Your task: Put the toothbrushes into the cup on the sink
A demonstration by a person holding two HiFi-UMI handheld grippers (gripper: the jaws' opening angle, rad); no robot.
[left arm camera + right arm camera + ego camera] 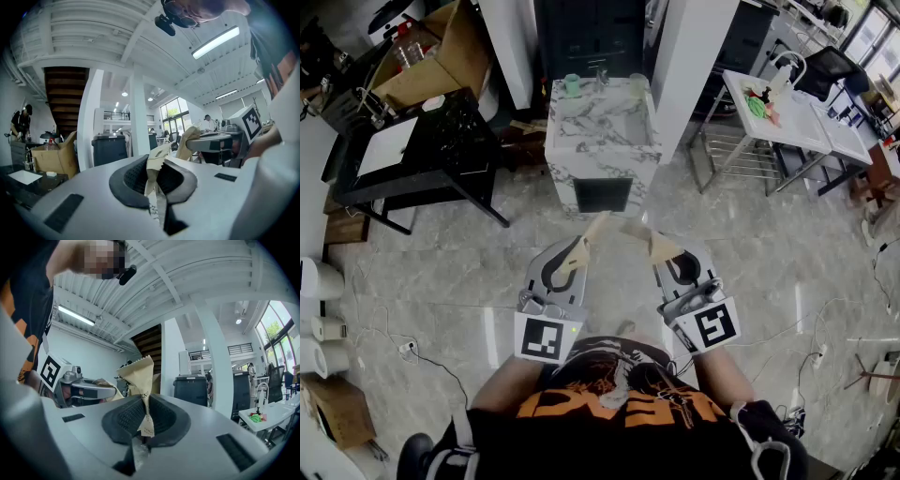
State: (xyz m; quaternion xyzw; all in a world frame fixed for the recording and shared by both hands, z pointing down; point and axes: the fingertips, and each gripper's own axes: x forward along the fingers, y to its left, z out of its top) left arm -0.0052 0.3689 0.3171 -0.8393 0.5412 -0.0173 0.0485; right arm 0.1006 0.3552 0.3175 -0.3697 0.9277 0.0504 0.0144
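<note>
Both tools are up at chest height, pointing level, well short of the sink [602, 131], which stands far across the tiled floor [441, 281]. The left tool [581, 246] is clenched on one end of a tan paper packet [623, 228], the right tool [662, 251] on the other end, and the packet spans the gap between them.

The left gripper view shows crumpled tan paper [157, 161] pinched between the ribbed pads of the left tool [154, 177]. The right gripper view shows the same: the right tool [143, 422] nips a printed paper edge [138, 371] that sticks up above the pads. The print is too small to read.

No bare toothbrush shows anywhere - probably it is inside the packet, though that is a guess.

On the far rim of the marble-patterned sink a green cup [572, 85] stands left of the faucet [602, 73] and a paler cup [637, 84] stands right of it. I cannot tell whether either has anything in it.

Progress: early - nothing visibly delivered. Likely left to do: tear or pull the packet open, get the brush out, walk to the sink and drop the brush in a cup, then repeat for any others.
</note>
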